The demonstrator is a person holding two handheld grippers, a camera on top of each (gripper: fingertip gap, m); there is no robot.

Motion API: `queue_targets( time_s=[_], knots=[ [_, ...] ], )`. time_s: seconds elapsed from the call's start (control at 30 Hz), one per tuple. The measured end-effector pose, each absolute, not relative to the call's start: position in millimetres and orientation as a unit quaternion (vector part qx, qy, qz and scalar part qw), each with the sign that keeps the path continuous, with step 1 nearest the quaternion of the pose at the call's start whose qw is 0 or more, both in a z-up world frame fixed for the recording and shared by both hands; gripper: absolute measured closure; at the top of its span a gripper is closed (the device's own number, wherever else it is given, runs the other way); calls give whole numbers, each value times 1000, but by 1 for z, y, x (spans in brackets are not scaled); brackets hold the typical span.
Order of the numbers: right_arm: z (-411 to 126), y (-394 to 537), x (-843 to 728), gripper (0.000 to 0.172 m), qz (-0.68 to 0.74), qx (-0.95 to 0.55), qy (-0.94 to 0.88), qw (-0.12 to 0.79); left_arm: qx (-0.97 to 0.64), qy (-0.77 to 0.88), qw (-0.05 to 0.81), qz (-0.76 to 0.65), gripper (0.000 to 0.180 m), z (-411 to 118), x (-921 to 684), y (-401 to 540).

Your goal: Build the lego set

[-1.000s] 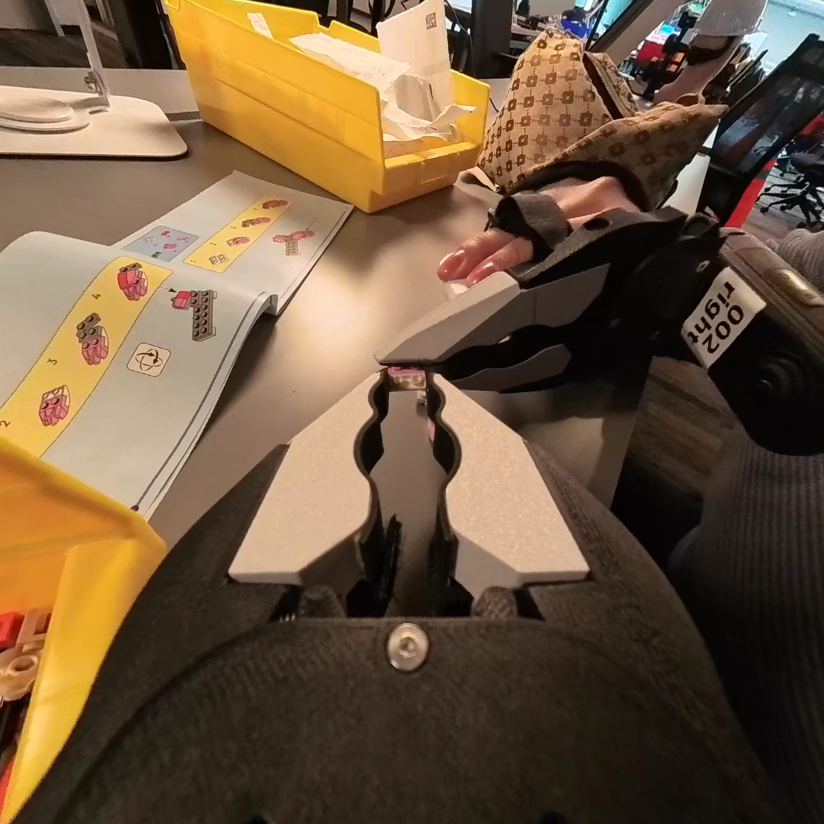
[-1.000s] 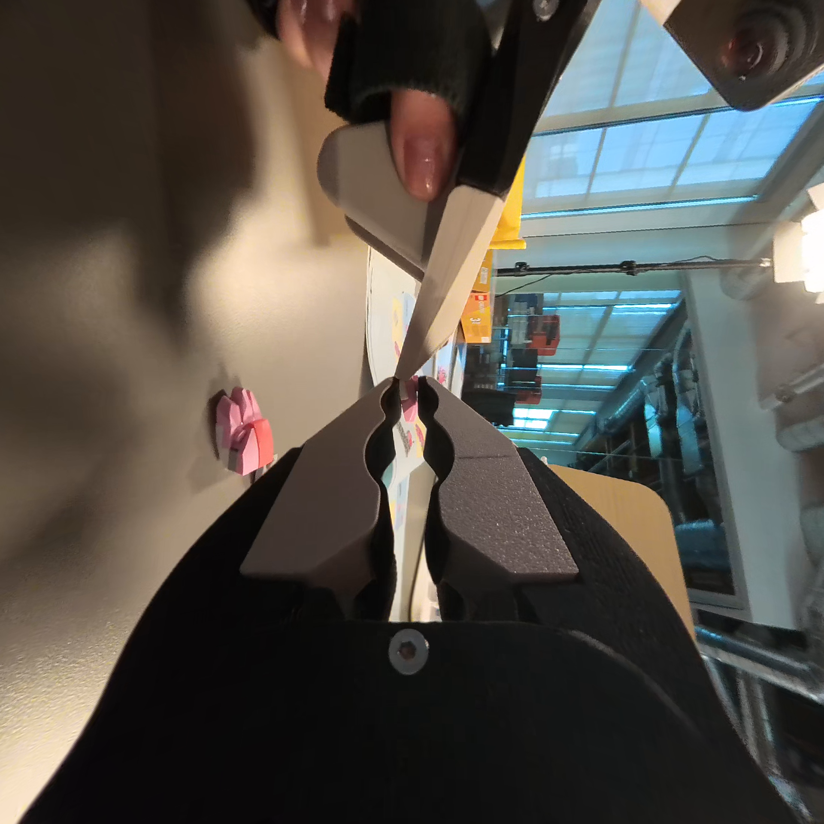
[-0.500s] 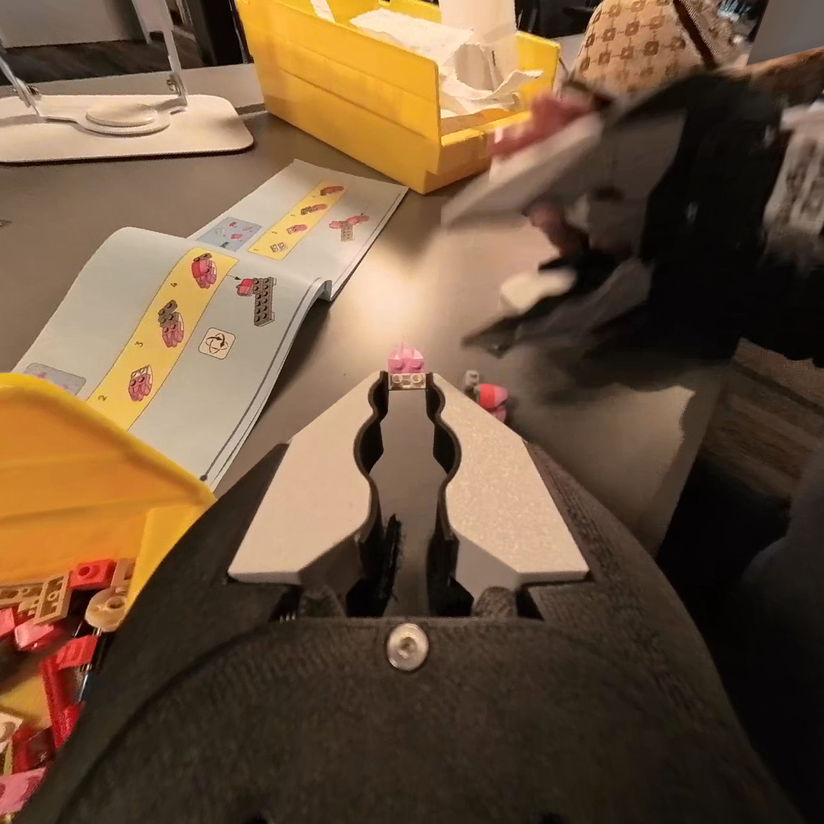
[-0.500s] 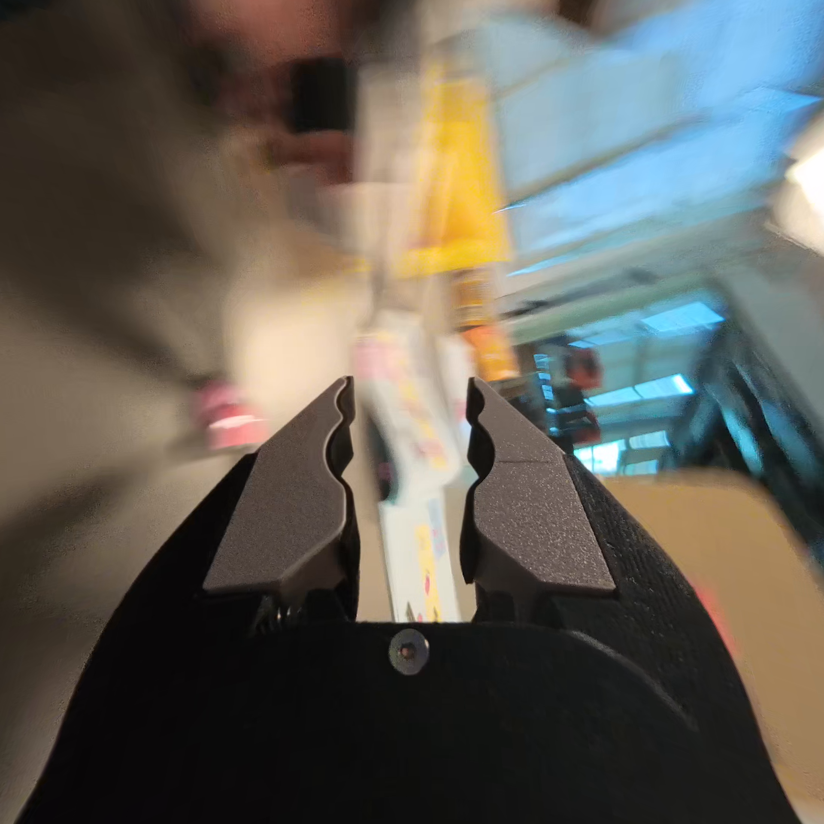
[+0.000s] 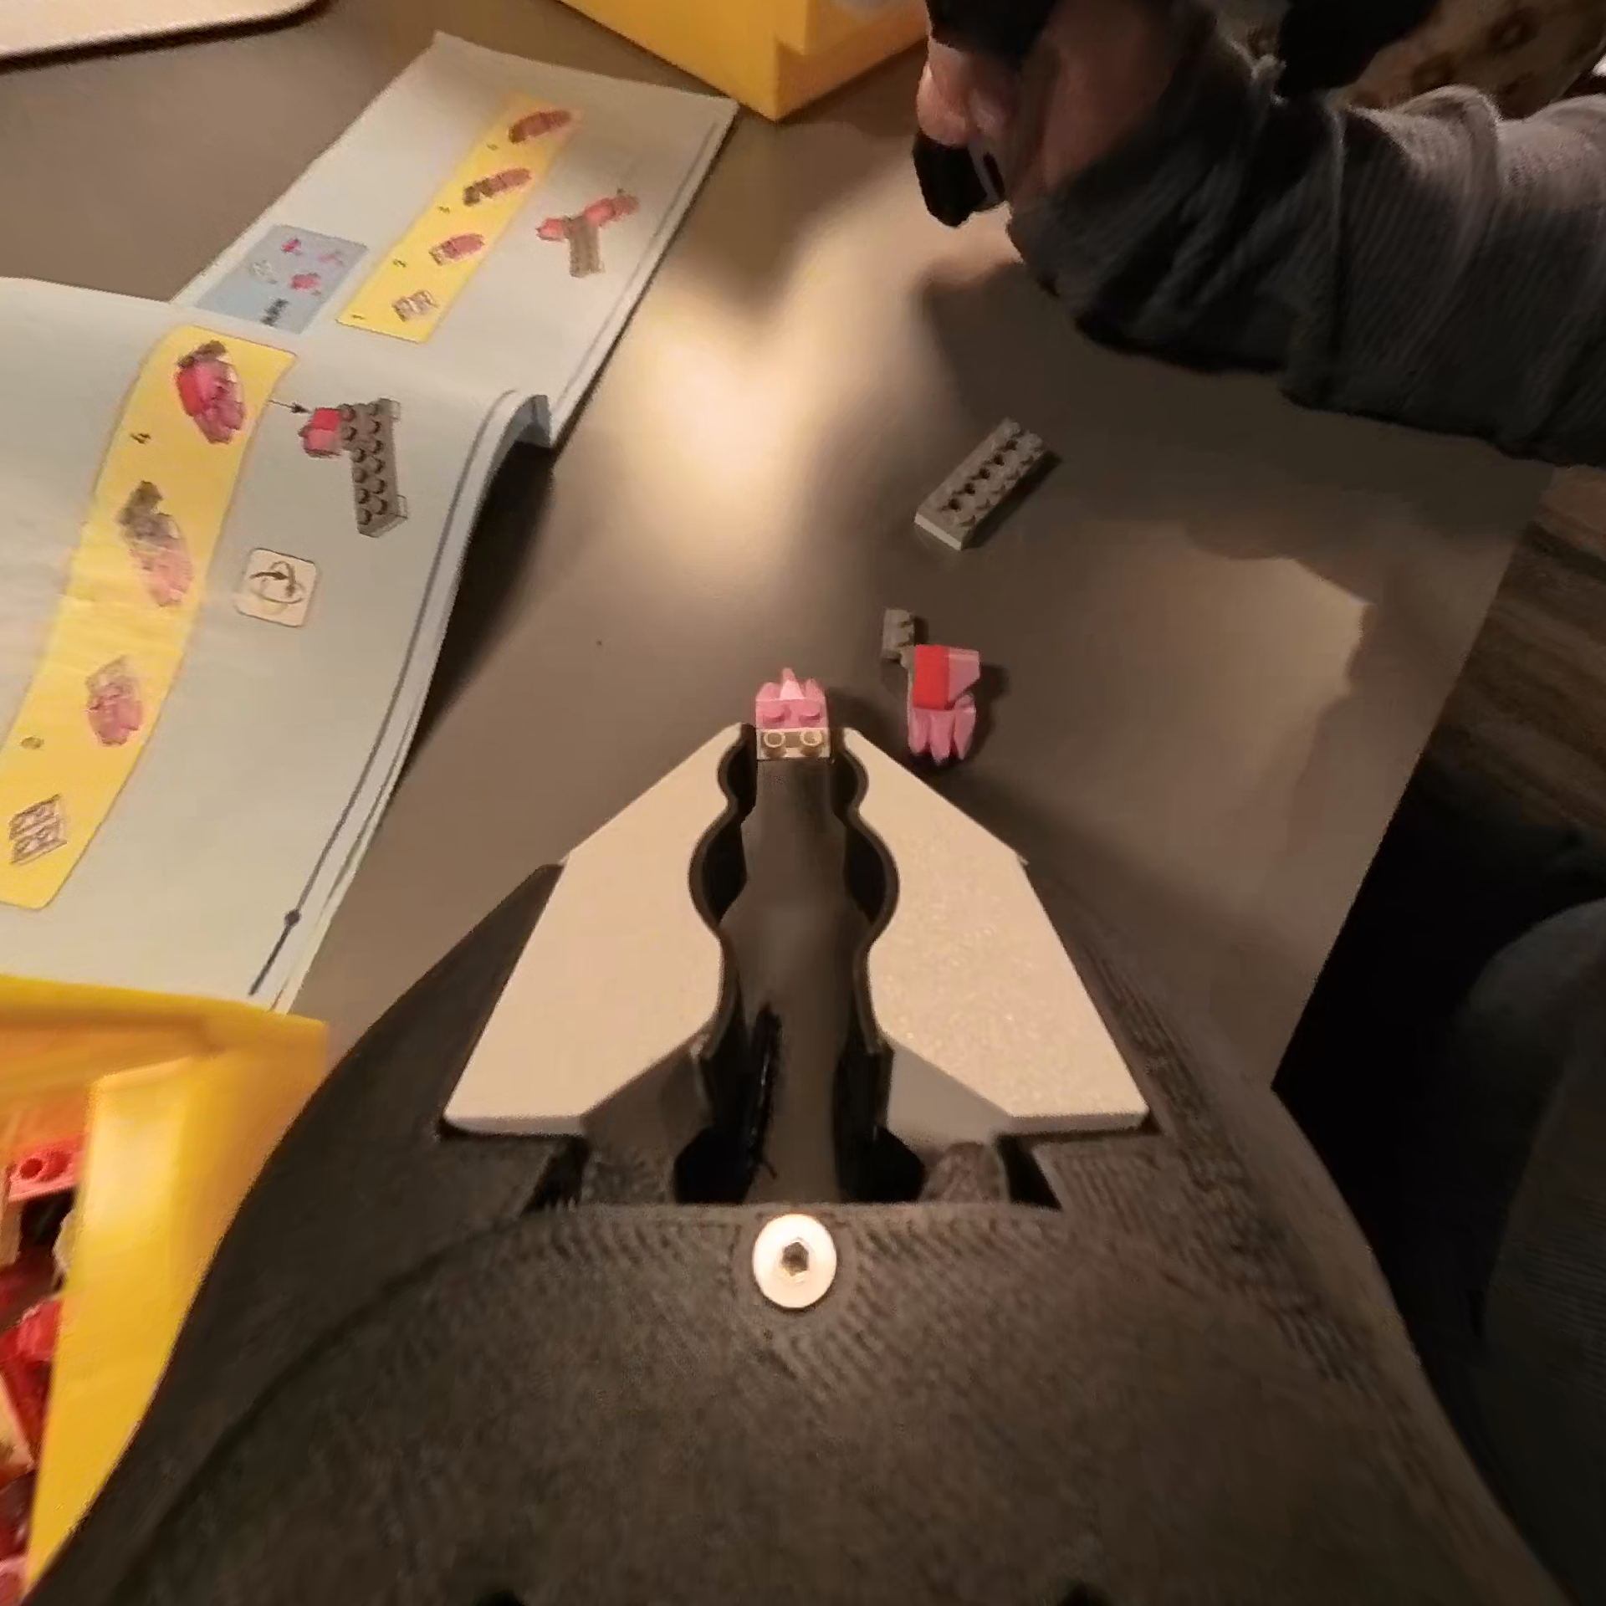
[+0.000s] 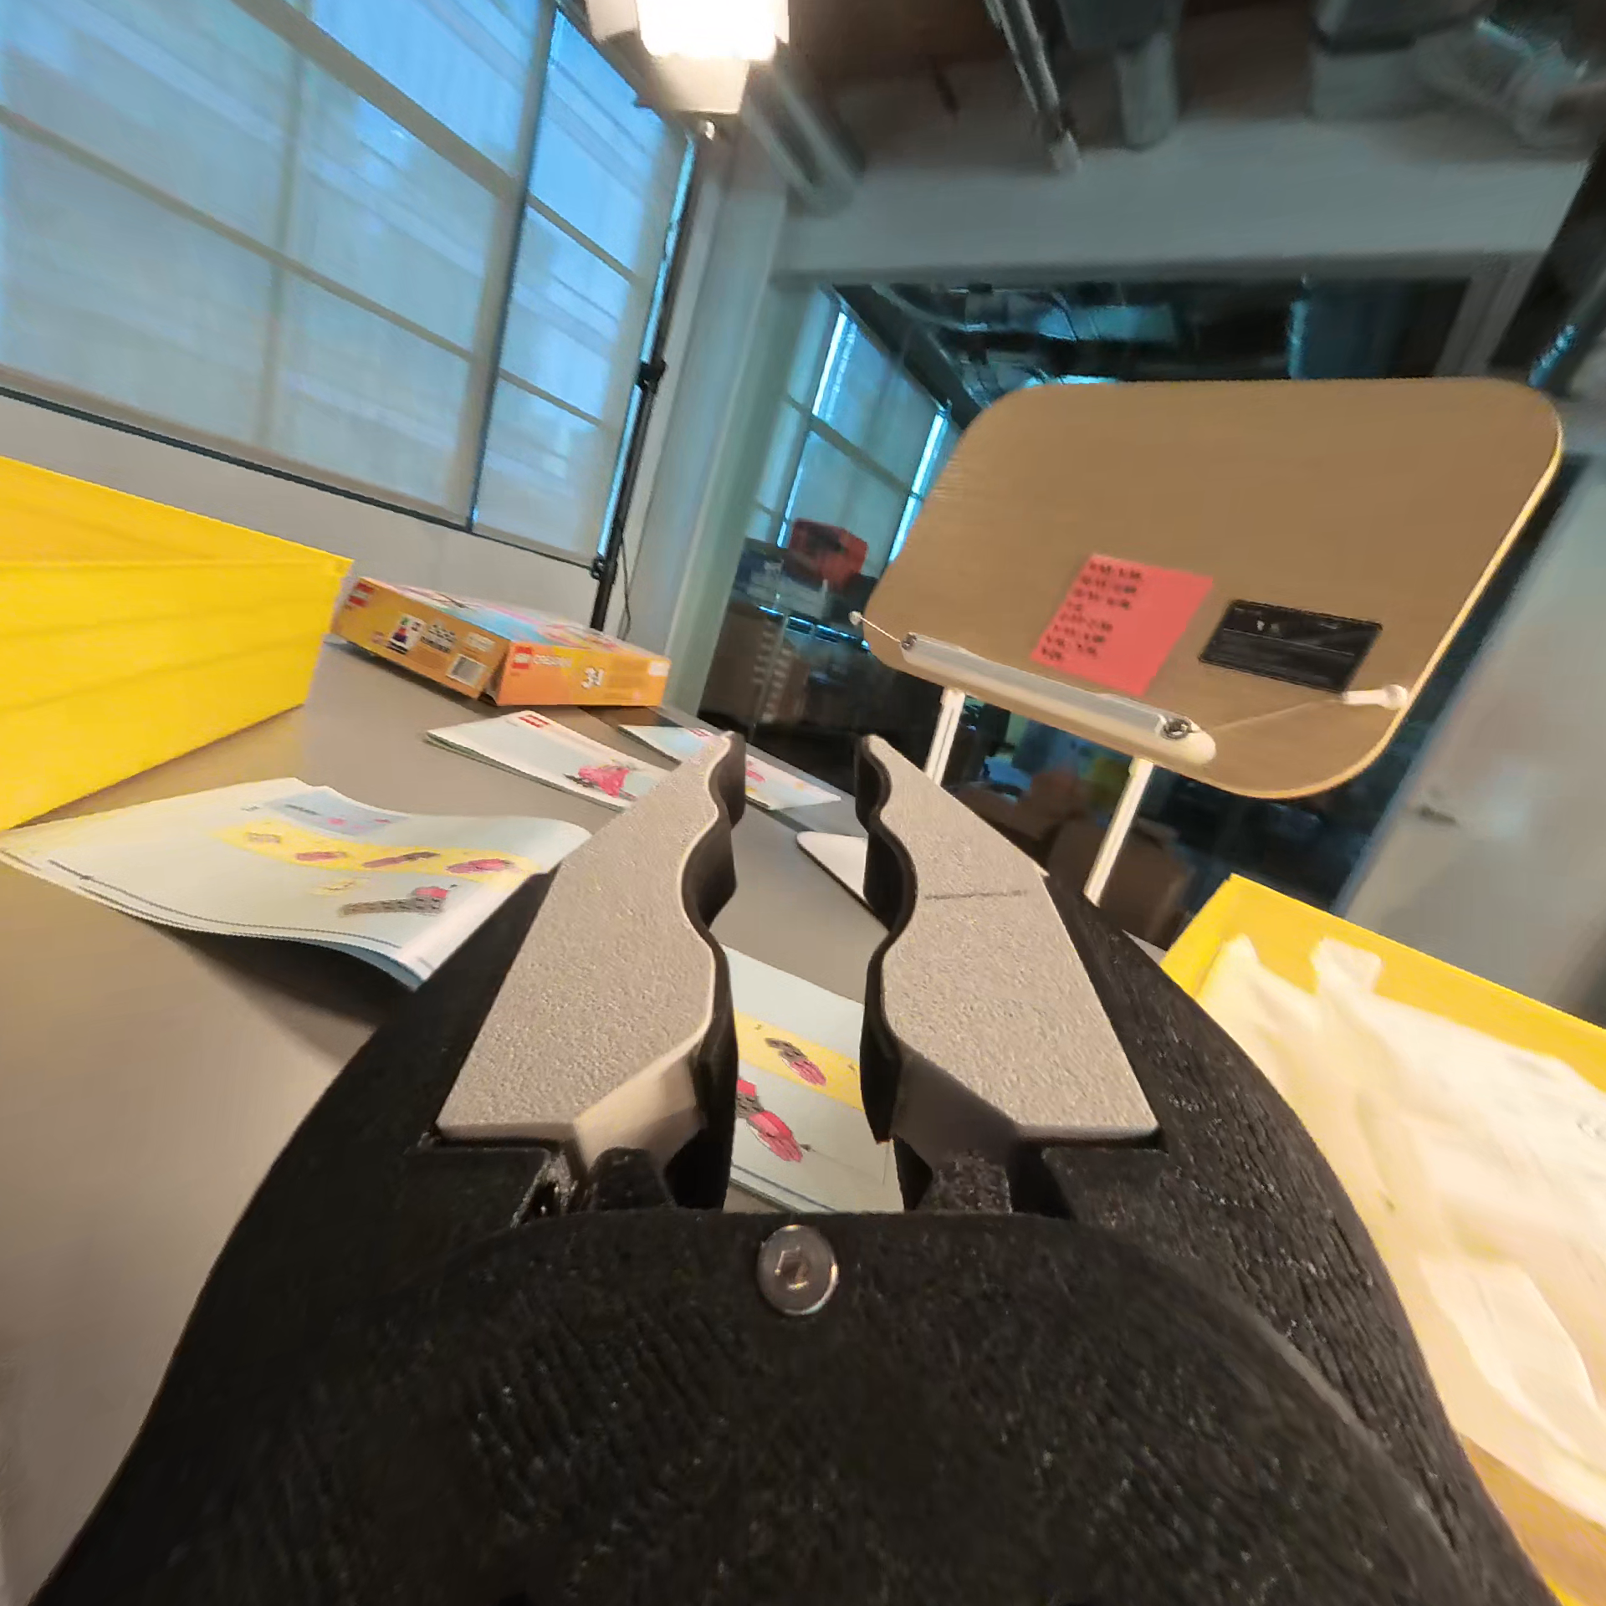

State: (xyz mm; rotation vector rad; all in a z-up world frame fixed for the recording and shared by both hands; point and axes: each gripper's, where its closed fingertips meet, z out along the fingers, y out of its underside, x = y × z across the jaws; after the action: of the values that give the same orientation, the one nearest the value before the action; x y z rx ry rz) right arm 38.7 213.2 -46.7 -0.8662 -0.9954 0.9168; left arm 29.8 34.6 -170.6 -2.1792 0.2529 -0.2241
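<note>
Pink-and-tan brick assembly (image 5: 791, 728): clamped at the very tips of the left gripper (image 5: 793, 754), tan plate pressed between both pads, pink spiked piece projecting forward; same hold as a second ago, with jaws narrow. Raised above the grey table (image 5: 739, 417), right of the open instruction booklet (image 5: 287, 487).

Right gripper (image 6: 798, 765): a second ago closed at the assembly, tip to tip with the left gripper; now drawn away, lifted and turned level, jaws parted on a moderate gap with nothing between the pads. Aimed over the booklet (image 6: 287, 856) toward a wooden book stand (image 6: 1234, 565) and an orange box (image 6: 495, 652). From the left wrist view, only the hand (image 5: 999, 96) and grey sleeve (image 5: 1304, 261) visible, far right of the booklet.

Table right of the booklet, hidden behind the right gripper a second ago, now uncovered: grey studded plate (image 5: 986, 487), and nearer the left fingertips a red-and-pink brick cluster (image 5: 943, 704) touching a small grey piece (image 5: 898, 630).

Yellow bin of bricks (image 5: 78, 1217): below the booklet. Second yellow bin (image 5: 782, 43): above it.
</note>
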Motion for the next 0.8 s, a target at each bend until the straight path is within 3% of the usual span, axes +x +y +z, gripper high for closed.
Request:
queue_targets(
  time_s=[0.2, 0.8],
  knots=[
    [-45, 217, 41, 154, 402, -390, -436, 705, -898, 126, 412, -87, 165, -184, 36, 32],
    [-43, 229, 44, 161, 388, -401, -418, 717, -899, 121, 410, -99, 165, -185, 36, 33]
  ],
)
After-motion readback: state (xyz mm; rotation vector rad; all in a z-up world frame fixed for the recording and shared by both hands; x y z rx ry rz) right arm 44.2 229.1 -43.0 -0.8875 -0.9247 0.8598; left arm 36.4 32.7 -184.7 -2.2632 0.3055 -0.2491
